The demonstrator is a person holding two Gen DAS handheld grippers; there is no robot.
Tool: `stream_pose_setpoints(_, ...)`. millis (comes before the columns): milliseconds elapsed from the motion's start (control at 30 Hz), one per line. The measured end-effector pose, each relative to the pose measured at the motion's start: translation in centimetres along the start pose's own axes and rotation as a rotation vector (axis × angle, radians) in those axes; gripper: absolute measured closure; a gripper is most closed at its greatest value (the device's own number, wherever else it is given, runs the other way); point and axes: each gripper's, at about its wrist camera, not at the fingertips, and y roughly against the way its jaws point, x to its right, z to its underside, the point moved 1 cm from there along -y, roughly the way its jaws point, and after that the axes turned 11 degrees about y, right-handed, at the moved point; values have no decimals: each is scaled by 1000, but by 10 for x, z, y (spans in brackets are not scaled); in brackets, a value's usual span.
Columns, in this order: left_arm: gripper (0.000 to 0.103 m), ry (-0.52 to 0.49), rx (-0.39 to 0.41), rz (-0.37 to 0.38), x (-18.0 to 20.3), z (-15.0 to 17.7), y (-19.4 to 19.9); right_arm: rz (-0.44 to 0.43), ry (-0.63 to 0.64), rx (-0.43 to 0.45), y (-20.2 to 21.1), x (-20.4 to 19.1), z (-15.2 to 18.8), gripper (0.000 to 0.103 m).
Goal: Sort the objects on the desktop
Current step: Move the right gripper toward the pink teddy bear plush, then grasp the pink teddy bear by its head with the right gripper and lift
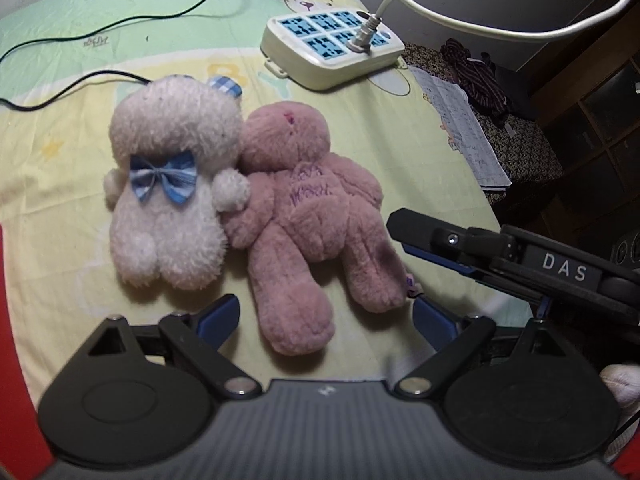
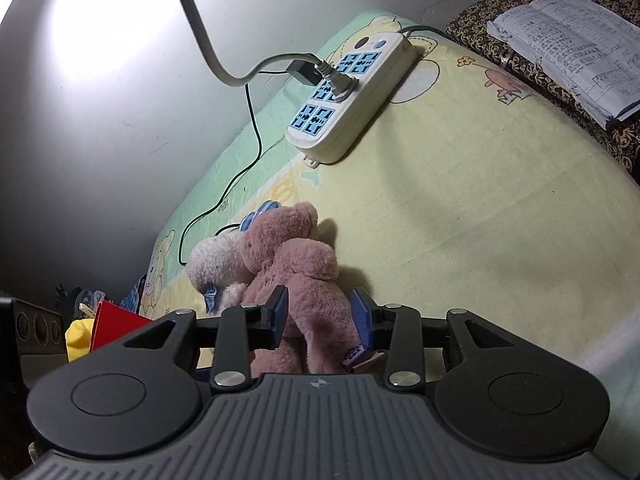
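Right claw point(image 2: 322, 316) straddles pink bear point(image 2: 296, 264) leg (untouched).

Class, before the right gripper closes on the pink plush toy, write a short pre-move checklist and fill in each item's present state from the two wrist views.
1. Right gripper open: ok, its fingers stand apart.
2. Pink plush toy between those fingers: ok, one leg lies in the gap.
3. Fingers touching the leg: cannot tell.
4. Pink toy free of the white plush toy: not ok, they lie pressed side by side.
5. Left gripper out of the way: not ok, it is open at the toy's other leg.
6. Power strip clear of the grasp: ok, far behind the toys.
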Motion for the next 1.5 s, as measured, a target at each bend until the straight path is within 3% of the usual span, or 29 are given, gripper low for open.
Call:
stream_pose_setpoints(200, 19, 37, -33, 50, -6, -11, -15, -58, -7, -40, -20, 2, -1, 63)
stream_pose_setpoints(500, 19, 42, -20, 93, -12, -19, -17, -103, -68, -59, -29, 9, -3, 66)
stream_pose_setpoints(733, 24, 12, -25, 68, -12, -12, -11, -129, -79, -108, -18, -2, 4, 70)
stream_pose_setpoints(1167, 25, -102, -53, 54, -3, 44, 13, -140, -114, -199, 24, -11, 46, 72)
stream_pose_setpoints(1500, 25, -168, -137, 52, -6, 105, 20, -109, -95, -299, 51, -25, 94, 70)
